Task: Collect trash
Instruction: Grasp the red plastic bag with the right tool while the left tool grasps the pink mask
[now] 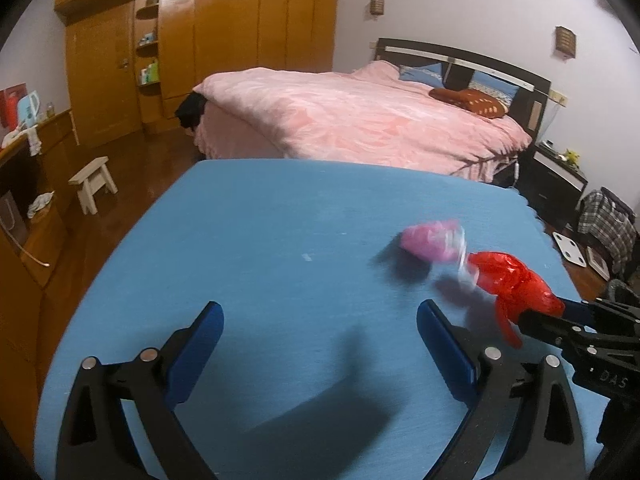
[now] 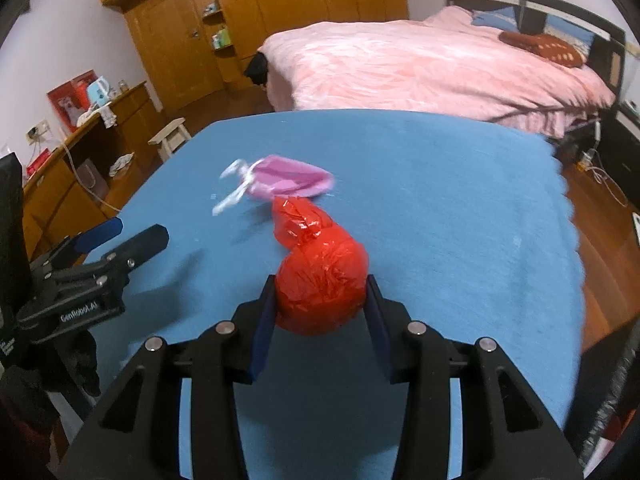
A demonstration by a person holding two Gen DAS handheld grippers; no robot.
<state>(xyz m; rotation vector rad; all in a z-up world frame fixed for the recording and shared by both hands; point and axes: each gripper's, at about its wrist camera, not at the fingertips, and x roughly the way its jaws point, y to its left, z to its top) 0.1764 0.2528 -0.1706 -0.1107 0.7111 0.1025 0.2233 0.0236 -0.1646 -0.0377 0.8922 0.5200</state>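
Note:
My right gripper is shut on a crumpled red plastic bag, both blue pads pressing its round body just above the blue tablecloth. In the left wrist view the same red bag sticks out of the right gripper at the right edge. A pink plastic bag with a whitish strip lies on the cloth beyond the red one, blurred; the pink bag also shows in the left view. My left gripper hangs open over bare cloth, nothing between its fingers; the left gripper appears at the left of the right view.
A bed with a pink cover stands behind the table. Wooden wardrobes line the back wall, a small white stool stands on the wooden floor at left, and a wooden desk with clutter runs along the left side.

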